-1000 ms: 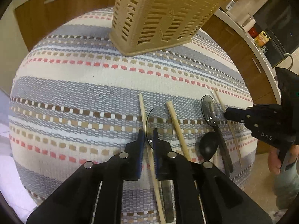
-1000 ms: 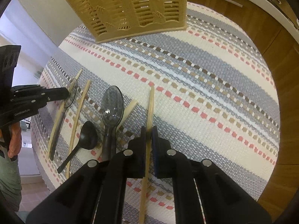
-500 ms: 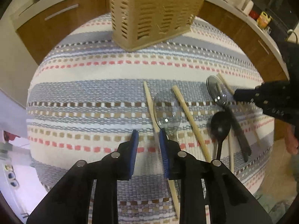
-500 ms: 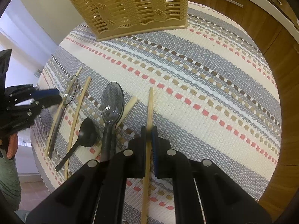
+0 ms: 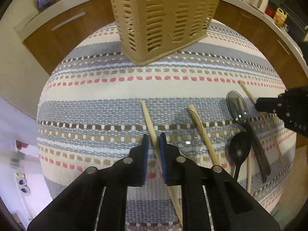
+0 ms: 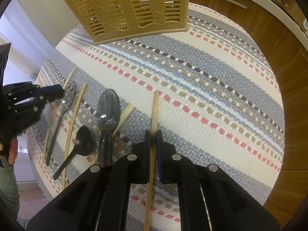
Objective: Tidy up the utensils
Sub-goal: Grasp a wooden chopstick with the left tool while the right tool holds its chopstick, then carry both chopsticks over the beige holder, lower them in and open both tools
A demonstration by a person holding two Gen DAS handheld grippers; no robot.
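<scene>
A tan slotted utensil basket (image 5: 163, 19) stands at the far side of a striped woven mat (image 5: 96, 105); it also shows in the right wrist view (image 6: 127, 9). My left gripper (image 5: 153, 140) straddles a wooden chopstick (image 5: 149, 119) lying on the mat, jaws a little apart around it. My right gripper (image 6: 153, 134) is shut on another wooden chopstick (image 6: 155, 111). Between them lie a clear spoon (image 6: 66, 104), a grey spoon (image 6: 108, 111), a small black spoon (image 6: 82, 140) and more chopsticks (image 6: 74, 115).
Brown cabinets with a pale counter (image 5: 63, 23) ring the table. The mat's edge falls away at the left (image 5: 41, 154). Bottles (image 5: 279, 15) stand on the counter at the far right.
My left gripper has shifted left off the clear spoon, opened, and now sits around the leftmost chopstick. My right gripper has stayed shut on its chopstick, hardly moving.
</scene>
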